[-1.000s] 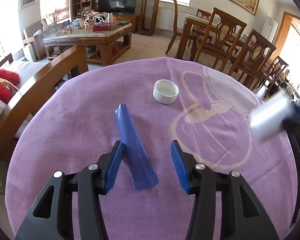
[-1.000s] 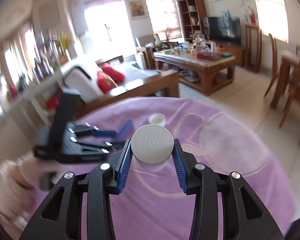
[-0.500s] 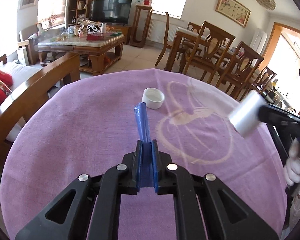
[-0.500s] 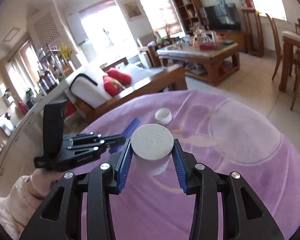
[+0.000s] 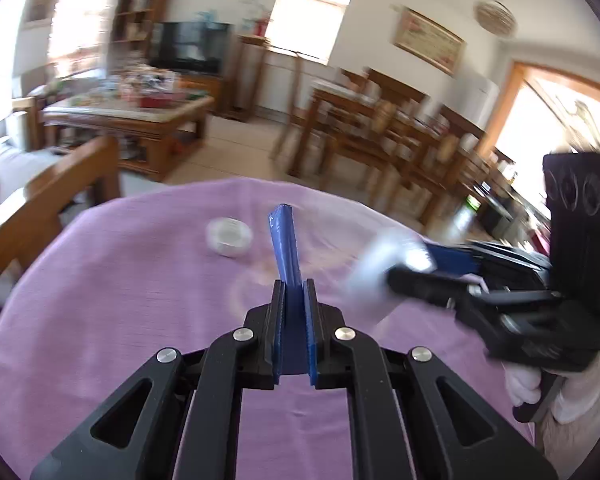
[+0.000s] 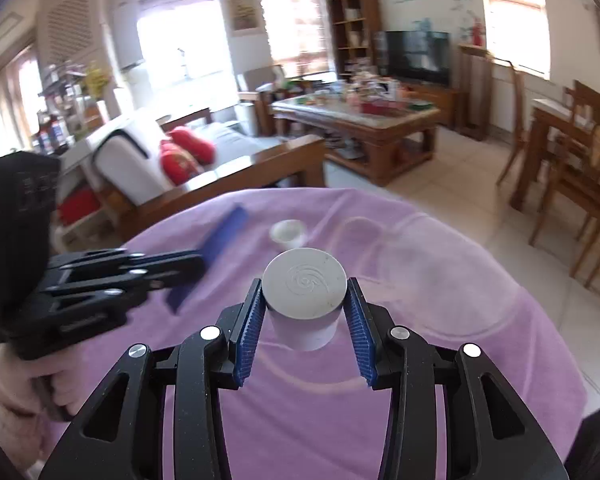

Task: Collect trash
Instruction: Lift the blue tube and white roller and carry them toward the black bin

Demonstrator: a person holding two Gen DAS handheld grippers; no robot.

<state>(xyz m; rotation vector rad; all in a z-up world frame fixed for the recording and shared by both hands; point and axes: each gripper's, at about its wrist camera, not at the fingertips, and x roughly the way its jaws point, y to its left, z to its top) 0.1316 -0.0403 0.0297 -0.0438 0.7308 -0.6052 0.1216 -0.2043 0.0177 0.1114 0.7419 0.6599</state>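
Both grippers loaded over the round table (image 5: 100,280), which is draped in a purple cloth. The left gripper (image 5: 294,296) has its jaws pressed together on the near end of a flat blue wrapper (image 5: 284,240), whose free length stands forward and upward beyond the fingertips, clear of the cloth. The right gripper (image 6: 305,300) holds a white cup-like container (image 6: 305,300), jaws partly apart with the blue pads against its sides and its circular, swirl-embossed face turned toward the camera. The step in hand appears to be carrying the two pieces away for disposal; done well, it calls for steady grip pressure on the thin wrapper, which could slide out of a loosened pinch, a smooth level carry so the loose strip does not flap or snag, and clearance between the two grippers, which sit close together here. A third item, a small white lid or cup (image 5: 229,237), lies on the cloth beyond both grippers, just left of the wrapper's tip in the left view; motion blur leaves its exact form uncertain. No bin is visible in either view.
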